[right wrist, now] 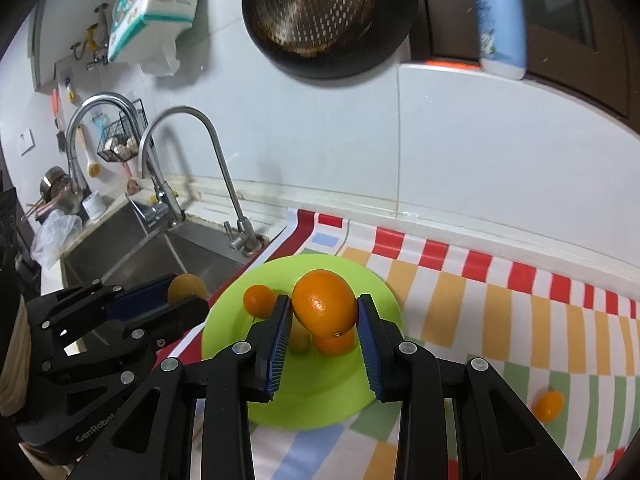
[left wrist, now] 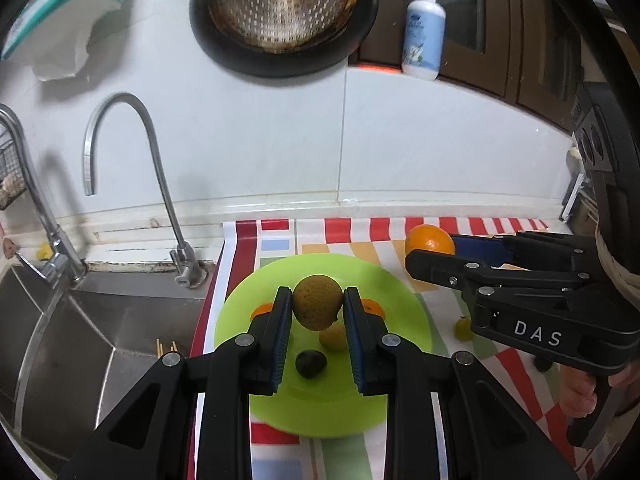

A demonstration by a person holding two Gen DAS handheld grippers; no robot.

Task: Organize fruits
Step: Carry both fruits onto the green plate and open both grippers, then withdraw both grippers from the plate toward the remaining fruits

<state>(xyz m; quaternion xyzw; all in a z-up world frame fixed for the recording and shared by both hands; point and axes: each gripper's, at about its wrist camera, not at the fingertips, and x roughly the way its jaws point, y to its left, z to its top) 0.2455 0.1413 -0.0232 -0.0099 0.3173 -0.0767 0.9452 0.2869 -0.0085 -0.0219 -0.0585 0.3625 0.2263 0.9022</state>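
My left gripper [left wrist: 317, 304] is shut on a brownish round fruit [left wrist: 318, 300] and holds it above the lime-green plate [left wrist: 396, 296]. Under it on the plate lie a dark fruit [left wrist: 311, 364], a pale yellow fruit [left wrist: 333, 337] and partly hidden oranges [left wrist: 261, 310]. My right gripper [right wrist: 324, 314] is shut on a large orange [right wrist: 325, 303] over the same plate [right wrist: 320, 394], where a small orange [right wrist: 259, 300], another orange [right wrist: 335, 343] and the yellow fruit [right wrist: 298, 341] rest. Each view shows the other gripper beside it: the right gripper [left wrist: 430, 248] with its orange [left wrist: 430, 239], and the left gripper [right wrist: 182, 298] with the brown fruit [right wrist: 187, 286].
The plate sits on a striped cloth [right wrist: 500, 320] beside a steel sink [left wrist: 100, 328] with two taps [left wrist: 160, 184]. Loose on the cloth are a small orange fruit [right wrist: 549, 404], a green one [left wrist: 462, 328] and a dark one [left wrist: 543, 364]. A pan [left wrist: 280, 12] and a soap bottle [left wrist: 424, 32] are on the wall side.
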